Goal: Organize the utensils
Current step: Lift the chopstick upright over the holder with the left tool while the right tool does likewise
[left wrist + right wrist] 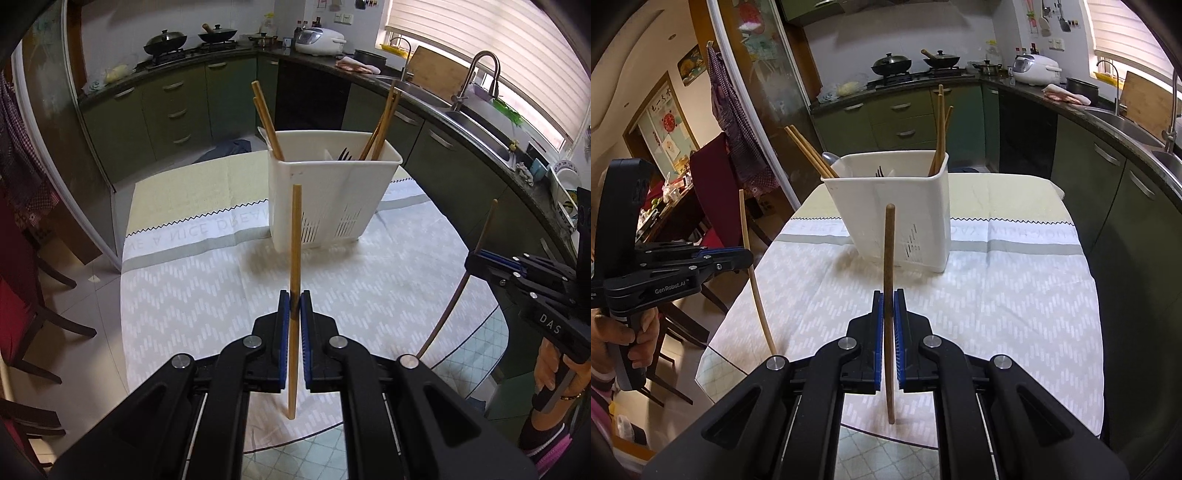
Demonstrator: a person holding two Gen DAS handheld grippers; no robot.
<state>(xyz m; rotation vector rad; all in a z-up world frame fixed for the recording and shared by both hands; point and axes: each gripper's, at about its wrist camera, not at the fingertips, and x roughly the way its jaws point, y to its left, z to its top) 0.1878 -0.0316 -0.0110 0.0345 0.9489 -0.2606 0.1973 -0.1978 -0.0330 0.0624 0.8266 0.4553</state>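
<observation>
Left gripper [295, 306]: pads pressed onto a pale chopstick [295, 236], held close to upright. Stick runs from about 12 o'clock above the pads down to 6 o'clock below them, lower tip hanging over the table edge. Same stick from the right wrist view sits at 9 o'clock, pale and bowed by the lens.

Right gripper [888, 306]: pinching a darker brown chopstick [888, 258], also near vertical, top end at 12 o'clock, bottom end past the cloth edge at 6 o'clock. In the left wrist view this gripper is at 3 o'clock, well apart from the left one.

White utensil caddy [325, 199] stands on the tablecloth [207, 295] at 12 o'clock from both grippers, slotted at the base. Contents: two chopsticks [266, 118] leaning out toward 11 o'clock, more chopsticks [384, 122] leaning toward 1 o'clock, a dark fork [344, 154] in the middle. A spoon [831, 159] shows at the left rim in the right wrist view. Can't tell the exact compartment for each.

Neither held stick touches the caddy; both are near it, on the 6 o'clock side.
</observation>
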